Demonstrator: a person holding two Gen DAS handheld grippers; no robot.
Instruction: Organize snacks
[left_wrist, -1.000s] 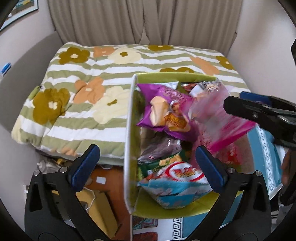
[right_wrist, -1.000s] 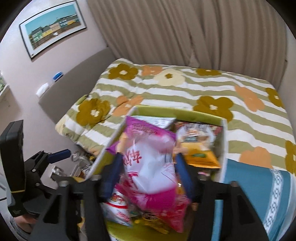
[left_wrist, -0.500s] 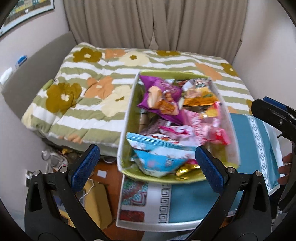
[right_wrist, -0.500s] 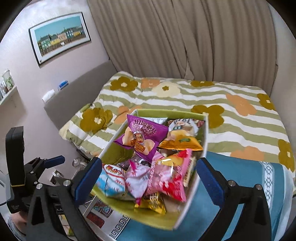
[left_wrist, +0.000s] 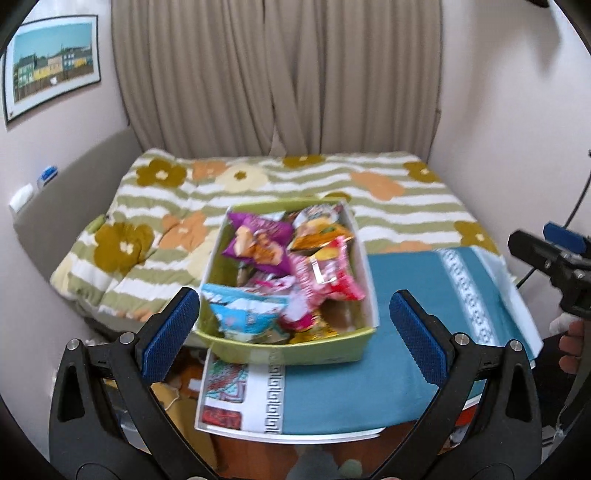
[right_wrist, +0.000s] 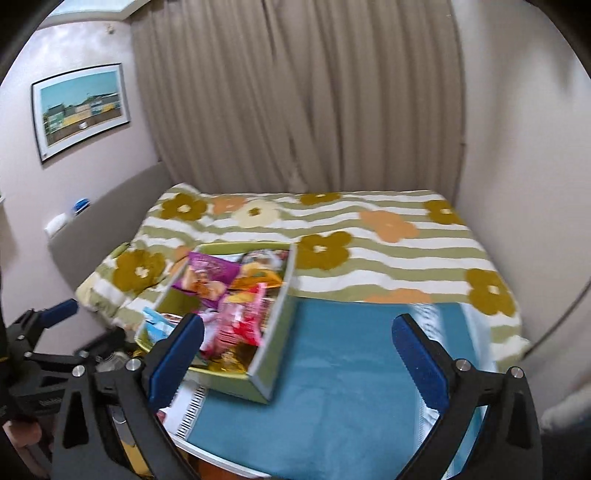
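A green box (left_wrist: 295, 353) (right_wrist: 273, 347) full of snack bags stands on a table covered with a teal cloth (left_wrist: 406, 332) (right_wrist: 343, 373). On top lie a purple bag (left_wrist: 258, 245) (right_wrist: 207, 275), a pink and red bag (left_wrist: 325, 277) (right_wrist: 242, 317), an orange bag (left_wrist: 319, 236) and a light blue bag (left_wrist: 243, 314). My left gripper (left_wrist: 295, 328) is open, back from the box's near wall, nothing between its blue pads. My right gripper (right_wrist: 297, 354) is open too, held over the cloth to the right of the box.
A bed with a striped flower quilt (left_wrist: 258, 184) (right_wrist: 369, 229) lies behind the table, curtains (left_wrist: 280, 74) beyond it. Brown floor and clutter (left_wrist: 173, 391) show past the table's left edge. The right gripper (left_wrist: 554, 258) and a hand (left_wrist: 570, 347) appear at the right of the left wrist view.
The right gripper let go of the pink bag, which now lies in the box, and its jaws opened wide. Both grippers pulled back and up from the box.
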